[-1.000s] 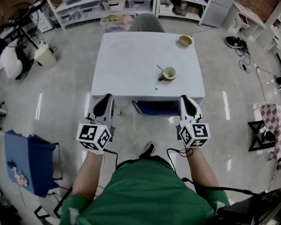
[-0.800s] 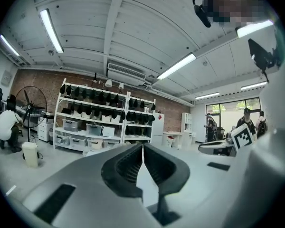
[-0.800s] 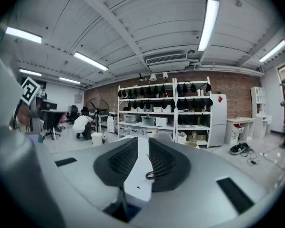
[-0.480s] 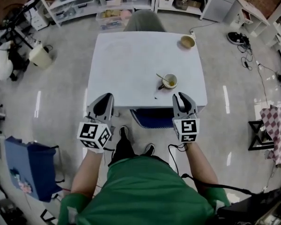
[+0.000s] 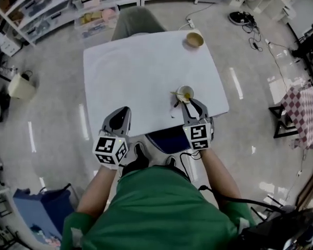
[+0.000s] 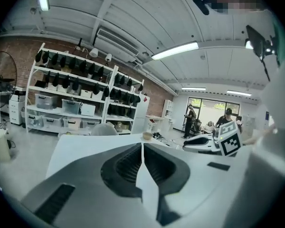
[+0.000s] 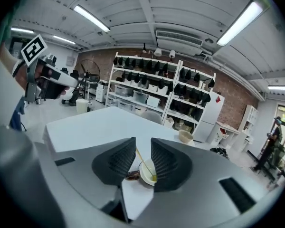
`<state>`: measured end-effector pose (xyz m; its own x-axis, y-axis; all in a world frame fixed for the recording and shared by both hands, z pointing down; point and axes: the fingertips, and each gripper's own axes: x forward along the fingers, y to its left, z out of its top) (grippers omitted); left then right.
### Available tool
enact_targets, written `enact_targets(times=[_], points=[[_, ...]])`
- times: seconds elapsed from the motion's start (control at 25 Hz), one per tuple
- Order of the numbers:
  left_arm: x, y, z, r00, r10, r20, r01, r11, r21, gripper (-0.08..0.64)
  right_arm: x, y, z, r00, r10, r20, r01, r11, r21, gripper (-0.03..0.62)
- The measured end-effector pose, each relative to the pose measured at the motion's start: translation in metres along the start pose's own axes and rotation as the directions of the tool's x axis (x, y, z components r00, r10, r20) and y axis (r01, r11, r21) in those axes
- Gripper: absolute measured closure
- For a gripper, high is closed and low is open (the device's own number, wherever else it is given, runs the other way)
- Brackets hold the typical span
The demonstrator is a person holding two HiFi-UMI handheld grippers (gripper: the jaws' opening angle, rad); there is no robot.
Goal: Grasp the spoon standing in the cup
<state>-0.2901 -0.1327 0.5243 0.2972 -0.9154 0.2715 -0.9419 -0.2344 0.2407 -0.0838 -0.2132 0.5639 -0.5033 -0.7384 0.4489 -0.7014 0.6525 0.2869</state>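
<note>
A small white cup (image 5: 185, 92) stands near the front right of the white table (image 5: 141, 72), and a thin spoon (image 5: 176, 93) leans out of it to the left. My right gripper (image 5: 191, 105) sits just short of the cup with its jaws opening. In the right gripper view the cup (image 7: 147, 171) and spoon handle (image 7: 140, 158) show beyond the gap of the right gripper (image 7: 143, 150), and the pads touch nothing. My left gripper (image 5: 120, 116) hovers over the table's front edge, shut and empty, as the left gripper view shows (image 6: 142, 145).
A tan bowl (image 5: 194, 39) rests at the table's far right corner. A grey chair (image 5: 135, 21) stands at the far side, and a blue stool (image 5: 166, 139) is tucked under the near edge. Shelves with bins (image 5: 68, 7) line the back wall.
The person has stepped up to the table. The right gripper moved forward to just short of the cup and its jaws parted. The left gripper came over the front edge.
</note>
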Motion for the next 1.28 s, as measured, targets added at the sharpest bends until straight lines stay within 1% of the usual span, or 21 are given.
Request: enact_targets(times=[0.12,0.2,0.28,0.44,0.56,0.64,0.76,0.88,0.96,1.0,1.12,1.28], points=[[0.015,0.019,-0.008,0.999,-0.037,-0.036,0.037,0.999,0.008,0.537,0.03,0.015,-0.019,0.998,-0.006,-0.064,0.004,0.999,-0.034,0.454],[0.02,0.031,-0.011,0.997,-0.057,-0.051,0.058,0.998,0.018,0.537,0.049,0.023,-0.031,0.995,-0.019,-0.1,0.014,0.999,-0.05,0.454],[0.024,0.042,-0.006,0.996,-0.07,-0.055,0.072,0.997,0.031,0.537,0.066,0.025,-0.038,0.991,-0.034,-0.13,0.027,0.998,-0.056,0.454],[0.024,0.051,0.008,0.996,-0.074,-0.055,0.076,0.996,0.045,0.537,0.088,0.02,-0.053,0.98,-0.061,-0.191,0.048,0.996,-0.071,0.457],[0.022,0.06,0.016,0.996,-0.07,-0.055,0.073,0.996,0.048,0.537,0.093,0.016,-0.06,0.971,-0.093,-0.22,0.072,0.992,-0.101,0.481],[0.023,0.067,0.018,0.996,-0.067,-0.053,0.069,0.997,0.046,0.537,0.097,0.014,-0.059,0.97,-0.109,-0.219,0.085,0.989,-0.117,0.5],[0.027,0.066,0.017,0.996,-0.058,-0.061,0.06,0.997,0.038,0.537,0.102,0.011,-0.06,0.972,-0.097,-0.216,0.071,0.99,-0.126,0.505],[0.034,0.052,0.015,0.996,-0.047,-0.073,0.049,0.998,0.03,0.537,0.102,0.004,-0.061,0.975,-0.074,-0.21,0.046,0.99,-0.135,0.521],[0.035,0.038,0.013,0.996,-0.041,-0.08,0.043,0.999,0.026,0.537,0.097,-0.003,-0.059,0.98,-0.067,-0.189,0.041,0.989,-0.139,0.554],[0.036,0.032,0.011,0.996,-0.036,-0.082,0.038,0.999,0.026,0.537,0.095,-0.007,-0.056,0.983,-0.067,-0.173,0.043,0.989,-0.139,0.557],[0.034,0.023,0.003,0.996,-0.007,-0.085,0.009,1.0,0.017,0.537,0.089,-0.016,-0.051,0.99,-0.061,-0.129,0.045,0.991,-0.123,0.562],[0.033,0.003,-0.005,0.996,0.03,-0.082,-0.031,0.999,-0.012,0.537,0.07,-0.029,-0.051,0.996,-0.026,-0.09,0.019,0.997,-0.077,0.564]])
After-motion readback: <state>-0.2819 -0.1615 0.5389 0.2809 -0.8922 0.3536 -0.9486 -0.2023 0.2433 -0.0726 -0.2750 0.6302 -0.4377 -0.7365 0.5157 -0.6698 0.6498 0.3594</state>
